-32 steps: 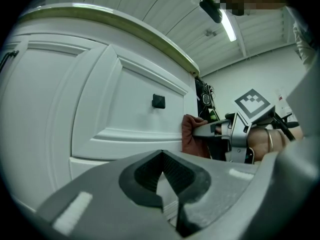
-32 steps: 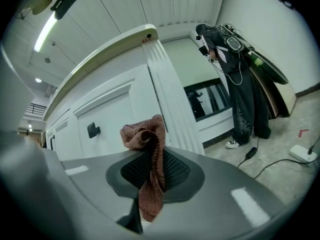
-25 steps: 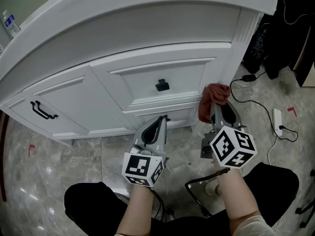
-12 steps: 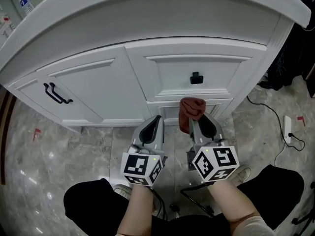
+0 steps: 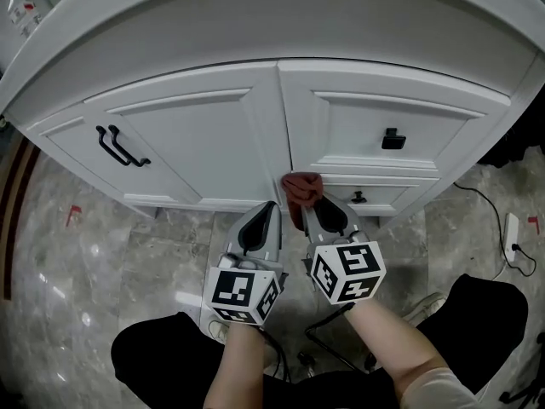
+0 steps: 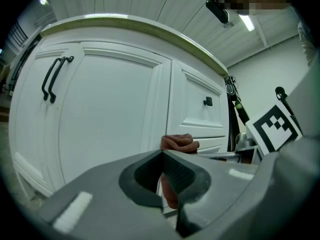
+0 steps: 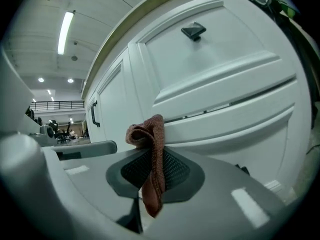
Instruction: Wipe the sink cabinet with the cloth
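Note:
The white sink cabinet (image 5: 213, 135) fills the upper half of the head view, with a door at left and drawers at right. My right gripper (image 5: 308, 204) is shut on a reddish-brown cloth (image 5: 300, 189), and the cloth rests against the upright strip between door and drawers, low down. In the right gripper view the cloth (image 7: 150, 149) hangs folded from the shut jaws of that gripper (image 7: 152, 171). My left gripper (image 5: 266, 207) is beside it, shut and empty, short of the cabinet. The left gripper view shows its closed tips (image 6: 162, 156) with the cloth (image 6: 177, 142) beyond.
Black double handles (image 5: 119, 146) sit on the left door, a black knob (image 5: 392, 138) on the upper drawer and a smaller one (image 5: 358, 198) on the lower. The floor is glossy grey marble (image 5: 102, 254). A cable and white power strip (image 5: 512, 230) lie at right.
The right gripper has carried the cloth leftward along the cabinet front, from the right corner to the strip between door and drawers. The left gripper kept its place beside it.

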The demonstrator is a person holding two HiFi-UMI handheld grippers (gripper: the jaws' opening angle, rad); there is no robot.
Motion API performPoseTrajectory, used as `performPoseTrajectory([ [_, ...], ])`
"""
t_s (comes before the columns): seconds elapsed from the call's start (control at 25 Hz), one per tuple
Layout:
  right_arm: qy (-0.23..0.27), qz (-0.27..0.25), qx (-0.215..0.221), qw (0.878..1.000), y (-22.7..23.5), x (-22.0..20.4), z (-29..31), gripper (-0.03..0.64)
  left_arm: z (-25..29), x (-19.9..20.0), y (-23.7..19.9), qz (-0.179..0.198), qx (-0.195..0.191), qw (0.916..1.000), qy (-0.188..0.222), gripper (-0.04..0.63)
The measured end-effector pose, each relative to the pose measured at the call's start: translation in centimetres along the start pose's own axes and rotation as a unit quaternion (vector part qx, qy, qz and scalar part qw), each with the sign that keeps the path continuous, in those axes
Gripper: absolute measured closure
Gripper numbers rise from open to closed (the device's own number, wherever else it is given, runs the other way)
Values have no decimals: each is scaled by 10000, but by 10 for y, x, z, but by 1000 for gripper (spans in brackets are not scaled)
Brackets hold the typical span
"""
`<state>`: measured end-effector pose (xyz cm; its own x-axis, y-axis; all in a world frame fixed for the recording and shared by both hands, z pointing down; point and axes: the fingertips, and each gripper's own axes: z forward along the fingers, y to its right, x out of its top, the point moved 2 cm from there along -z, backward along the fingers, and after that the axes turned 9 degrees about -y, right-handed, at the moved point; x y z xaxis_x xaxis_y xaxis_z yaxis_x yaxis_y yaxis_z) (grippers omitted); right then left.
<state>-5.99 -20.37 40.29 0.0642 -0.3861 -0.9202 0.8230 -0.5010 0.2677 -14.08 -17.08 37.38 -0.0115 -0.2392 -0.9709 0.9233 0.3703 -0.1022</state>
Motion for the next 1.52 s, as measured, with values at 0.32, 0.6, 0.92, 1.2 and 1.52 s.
performPoseTrajectory([
  [0.32,24,-65,48,10000,8,-2,9,538,9,-4,-3,-26,-49,10000,-50,595],
  [0.6,-36,-45,-132,9999,24,-6,1,538,13,-5,4,-54,-134,9999,-62,595],
  [0.92,-153,102,-466,9987,54,-12,-9,538,20,-1,11,-83,-184,9998,-16,595],
  [1.2,-163,378,-763,9962,86,-14,-28,538,32,-1,33,-75,-391,9992,-28,595],
  [1.52,-18,417,-912,9950,105,-6,-50,538,45,-2,56,34,-589,9982,-93,595],
])
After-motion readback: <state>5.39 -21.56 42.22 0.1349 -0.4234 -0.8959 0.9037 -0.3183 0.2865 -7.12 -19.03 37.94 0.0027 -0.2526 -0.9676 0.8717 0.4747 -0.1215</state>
